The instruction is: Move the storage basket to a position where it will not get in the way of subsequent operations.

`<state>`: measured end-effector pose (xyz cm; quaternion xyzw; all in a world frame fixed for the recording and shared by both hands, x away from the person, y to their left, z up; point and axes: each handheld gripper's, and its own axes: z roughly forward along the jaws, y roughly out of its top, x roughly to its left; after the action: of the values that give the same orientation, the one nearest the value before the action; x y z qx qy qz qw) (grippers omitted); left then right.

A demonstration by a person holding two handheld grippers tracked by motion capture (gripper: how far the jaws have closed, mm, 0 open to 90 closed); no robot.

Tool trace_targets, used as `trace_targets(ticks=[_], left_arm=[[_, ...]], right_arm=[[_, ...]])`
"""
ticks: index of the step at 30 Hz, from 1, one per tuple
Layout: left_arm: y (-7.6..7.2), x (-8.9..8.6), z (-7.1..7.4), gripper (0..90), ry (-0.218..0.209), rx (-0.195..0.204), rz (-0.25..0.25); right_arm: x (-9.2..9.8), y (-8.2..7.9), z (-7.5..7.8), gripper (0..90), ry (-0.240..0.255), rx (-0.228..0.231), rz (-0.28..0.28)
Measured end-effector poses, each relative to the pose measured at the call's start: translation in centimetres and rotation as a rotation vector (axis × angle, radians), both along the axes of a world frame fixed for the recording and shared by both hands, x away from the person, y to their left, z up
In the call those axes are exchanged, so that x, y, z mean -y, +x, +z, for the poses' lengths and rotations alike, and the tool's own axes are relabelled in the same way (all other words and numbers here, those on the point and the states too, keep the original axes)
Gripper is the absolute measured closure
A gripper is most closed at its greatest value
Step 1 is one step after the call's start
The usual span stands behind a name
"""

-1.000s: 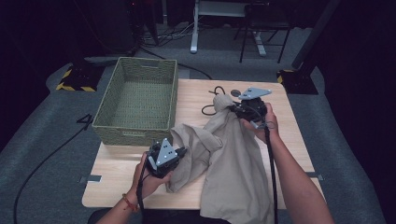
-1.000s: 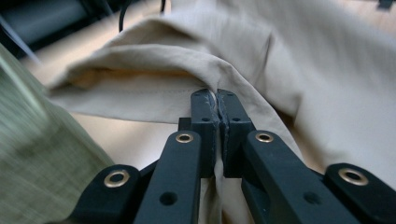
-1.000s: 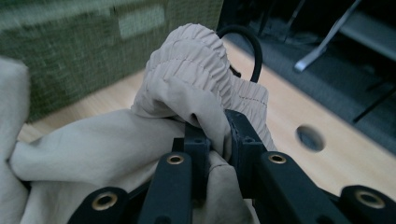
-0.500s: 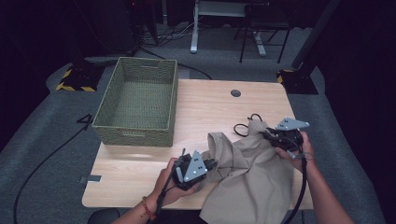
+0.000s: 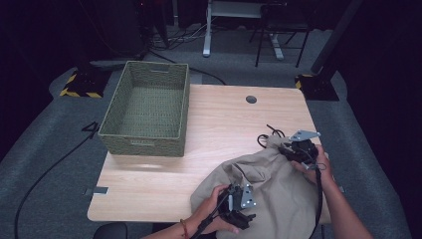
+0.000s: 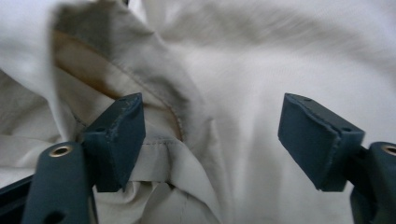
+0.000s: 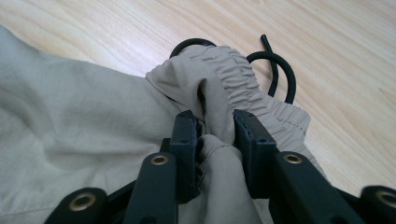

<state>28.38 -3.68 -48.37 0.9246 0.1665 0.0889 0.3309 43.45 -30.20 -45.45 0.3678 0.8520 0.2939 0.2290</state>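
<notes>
The beige garment [image 5: 268, 184] lies heaped from 5 toward 1 o'clock; right gripper [image 5: 293, 152] pinches its gathered waistband [image 7: 231, 100], while the left gripper [image 5: 238, 209] has just been opening and now stands spread over the cloth.

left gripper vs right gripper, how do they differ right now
The left gripper has its jaws wide apart, just opened, with beige garment between them but unpinched; the right gripper is clamped on the garment's gathered waistband. The left gripper sits at the table's near edge; the right gripper sits farther back, by the black drawstring. Both rest against the same garment.
</notes>
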Motion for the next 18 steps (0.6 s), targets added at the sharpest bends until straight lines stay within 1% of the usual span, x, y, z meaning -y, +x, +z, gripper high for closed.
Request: trace_targets(ticks=[2, 5, 6, 9, 13, 14, 16, 17, 18], left_arm=[[0.3, 0.0, -0.4, 23.5, 0.004, -0.005, 0.016], [0.7, -0.1, -0.8, 25.9, 0.011, 0.009, 0.049], [0.8, -0.3, -0.8, 27.2, 0.003, 0.008, 0.057], [1.3, -0.6, -0.9, 31.2, -0.007, -0.007, 0.078], [1.9, -1.0, -1.0, 31.1, -0.009, -0.003, 0.109], [2.1, -1.1, -1.0, 30.9, -0.014, -0.004, 0.111], [2.6, -1.6, -1.0, 31.0, -0.013, -0.014, 0.120], [2.8, -1.8, -1.0, 31.3, -0.018, -0.011, 0.134], [3.1, -2.1, -1.0, 32.8, -0.020, -0.019, 0.135]], right_arm=[[-0.5, 0.4, 0.3, 76.5, 0.008, 0.002, 0.012], [-1.4, 1.0, 0.9, 79.2, 0.008, 0.017, 0.032], [-1.8, 1.2, 1.1, 79.7, 0.010, 0.023, 0.036], [-2.9, 1.6, 2.0, 80.3, 0.014, 0.044, 0.051], [-4.3, 2.0, 3.1, 80.7, 0.027, 0.074, 0.068], [-4.6, 2.0, 3.3, 80.7, 0.032, 0.083, 0.071], [-5.1, 2.2, 3.8, 80.9, 0.032, 0.097, 0.081], [-5.4, 2.2, 4.1, 81.0, 0.032, 0.100, 0.084], [-5.7, 2.3, 4.4, 81.0, 0.038, 0.109, 0.087]])
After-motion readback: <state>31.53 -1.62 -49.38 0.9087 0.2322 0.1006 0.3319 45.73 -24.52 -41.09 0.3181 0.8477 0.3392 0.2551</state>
